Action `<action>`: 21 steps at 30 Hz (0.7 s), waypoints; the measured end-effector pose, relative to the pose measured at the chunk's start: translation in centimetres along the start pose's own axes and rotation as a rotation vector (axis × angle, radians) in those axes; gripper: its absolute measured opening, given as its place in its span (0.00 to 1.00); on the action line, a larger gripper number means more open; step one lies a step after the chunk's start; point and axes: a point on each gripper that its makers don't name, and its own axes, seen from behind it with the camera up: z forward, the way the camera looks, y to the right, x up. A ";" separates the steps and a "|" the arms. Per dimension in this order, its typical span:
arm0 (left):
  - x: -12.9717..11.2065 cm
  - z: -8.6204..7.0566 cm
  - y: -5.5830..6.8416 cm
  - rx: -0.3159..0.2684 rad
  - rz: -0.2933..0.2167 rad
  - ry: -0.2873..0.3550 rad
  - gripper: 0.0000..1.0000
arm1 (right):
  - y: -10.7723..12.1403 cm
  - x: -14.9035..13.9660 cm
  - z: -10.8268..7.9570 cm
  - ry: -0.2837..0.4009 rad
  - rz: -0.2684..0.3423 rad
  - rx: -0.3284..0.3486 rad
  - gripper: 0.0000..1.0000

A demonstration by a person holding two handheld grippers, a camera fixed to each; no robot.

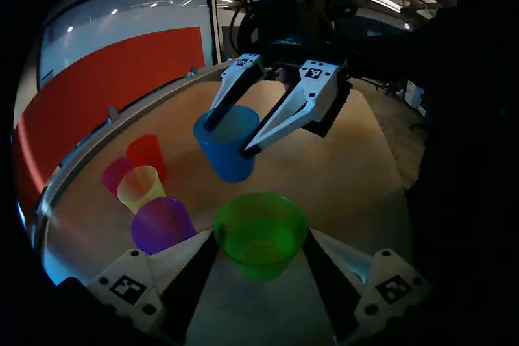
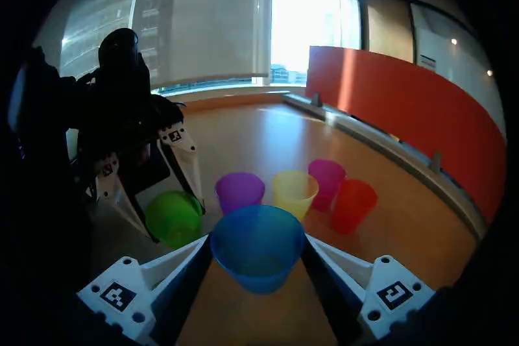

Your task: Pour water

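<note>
Clamped a green cup (image 1: 261, 252) tight in the left gripper (image 1: 259, 234). Clamped a blue cup (image 2: 258, 258) likewise in the right gripper (image 2: 258, 241), raised just beyond the green one, near four coloured cups (image 1: 139, 187).

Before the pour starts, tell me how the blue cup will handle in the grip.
The blue cup looks like thin translucent plastic, so probably light and apt to flex under the right tool. Its smooth tapered wall may slip if gripped loosely.
</note>
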 end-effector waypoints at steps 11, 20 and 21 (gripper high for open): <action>-0.4 0.3 -0.2 -0.002 -0.008 -0.004 0.86 | -0.2 -0.6 0.5 -0.009 0.004 0.010 0.95; -0.9 0.5 -0.6 0.002 -0.024 -0.004 0.86 | -0.2 -0.8 0.9 -0.015 0.005 0.014 0.94; -1.0 0.6 -0.6 0.002 -0.025 -0.004 0.86 | -0.2 -0.8 1.0 -0.016 0.005 0.014 0.95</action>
